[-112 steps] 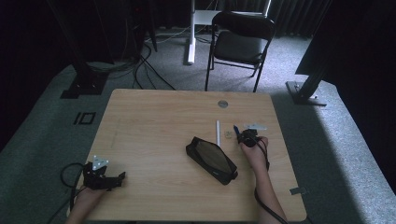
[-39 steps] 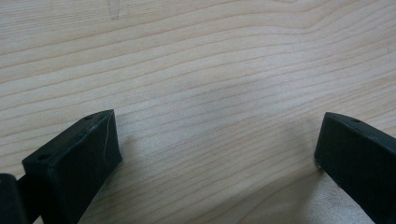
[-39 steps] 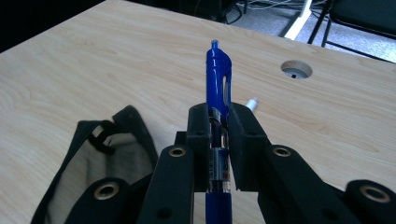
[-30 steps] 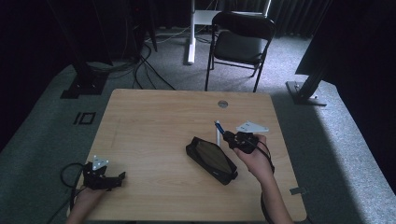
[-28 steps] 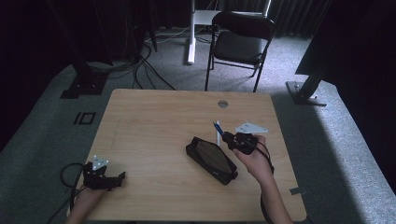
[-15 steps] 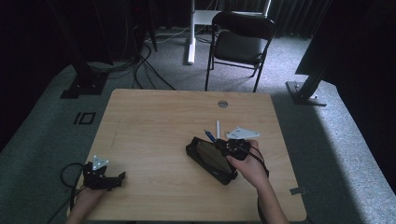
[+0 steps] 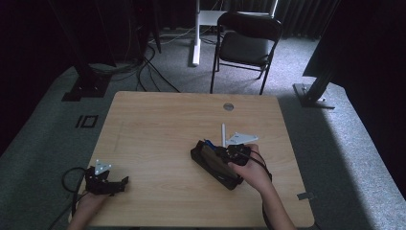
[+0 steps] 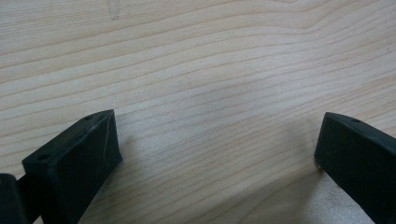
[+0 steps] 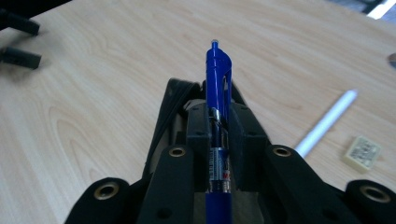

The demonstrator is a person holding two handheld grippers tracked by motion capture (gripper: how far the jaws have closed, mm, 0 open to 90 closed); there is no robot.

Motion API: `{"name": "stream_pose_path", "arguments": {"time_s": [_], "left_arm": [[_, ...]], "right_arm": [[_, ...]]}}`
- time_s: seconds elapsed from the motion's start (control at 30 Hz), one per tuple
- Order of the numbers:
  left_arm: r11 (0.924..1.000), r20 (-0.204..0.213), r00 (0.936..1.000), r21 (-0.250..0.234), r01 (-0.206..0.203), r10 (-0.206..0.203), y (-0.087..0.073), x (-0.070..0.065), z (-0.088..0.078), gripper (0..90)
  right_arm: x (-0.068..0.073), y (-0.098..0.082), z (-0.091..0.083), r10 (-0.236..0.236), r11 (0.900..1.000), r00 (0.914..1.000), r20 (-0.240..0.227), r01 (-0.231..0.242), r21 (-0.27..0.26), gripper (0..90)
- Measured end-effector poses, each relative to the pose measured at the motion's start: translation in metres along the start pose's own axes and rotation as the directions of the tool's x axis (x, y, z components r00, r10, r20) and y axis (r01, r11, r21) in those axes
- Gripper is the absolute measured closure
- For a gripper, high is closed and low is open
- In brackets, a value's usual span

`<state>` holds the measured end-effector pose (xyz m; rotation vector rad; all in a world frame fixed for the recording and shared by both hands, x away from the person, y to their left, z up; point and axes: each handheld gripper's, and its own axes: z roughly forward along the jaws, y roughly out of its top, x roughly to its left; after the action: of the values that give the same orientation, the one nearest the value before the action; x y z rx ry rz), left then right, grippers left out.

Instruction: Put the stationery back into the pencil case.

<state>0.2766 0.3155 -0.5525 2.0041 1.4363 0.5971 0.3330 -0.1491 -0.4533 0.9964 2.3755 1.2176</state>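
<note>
Blue plastic marks our work: the pen (image 9: 218, 116) sits clamped between the right tongs (image 9: 218, 135), its clip end pointing ahead and its barrel running back along the jaws, so it can slide lengthwise into the pencil case (image 7: 214, 163). We judge that case, a dark pouch lying on the counter (image 7: 158, 120) directly beneath the pen, to be the destination, since we hold the pen over its open mouth. Nearby a white pen (image 9: 327, 122) and a small eraser (image 9: 364, 151) lie on the wood (probably waiting their turn). Our left tongs (image 7: 106, 179) rest near the counter's front left corner, jaws spread and gripping nothing, parked well apart so the right hand has room.
</note>
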Motion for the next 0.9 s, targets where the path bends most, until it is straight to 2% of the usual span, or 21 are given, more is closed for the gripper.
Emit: {"name": "stream_pose_path", "arguments": {"time_s": [0.27, 0.6, 0.87, 0.9], "left_arm": [[1.0, 0.0, 1.0, 0.0, 0.0, 0.0, 0.0, 0.0, 0.0, 0.4], [1.0, 0.0, 1.0, 0.0, 0.0, 0.0, 0.0, 0.0, 0.0, 0.3], [1.0, 0.0, 1.0, 0.0, 0.0, 0.0, 0.0, 0.0, 0.0, 0.3], [1.0, 0.0, 1.0, 0.0, 0.0, 0.0, 0.0, 0.0, 0.0, 0.3]], "right_arm": [[-0.004, -0.001, 0.01, 0.013, 0.999, 0.9999, -0.005, -0.013, 0.043, 79.4], [-0.004, -0.002, 0.023, -0.009, 0.996, 0.9998, -0.019, 0.011, 0.089, 79.5], [-0.004, -0.003, 0.029, -0.002, 0.993, 0.9995, -0.032, 0.006, 0.119, 79.4], [-0.003, -0.003, 0.031, -0.015, 0.991, 0.9993, -0.034, 0.019, 0.131, 79.4]]}}
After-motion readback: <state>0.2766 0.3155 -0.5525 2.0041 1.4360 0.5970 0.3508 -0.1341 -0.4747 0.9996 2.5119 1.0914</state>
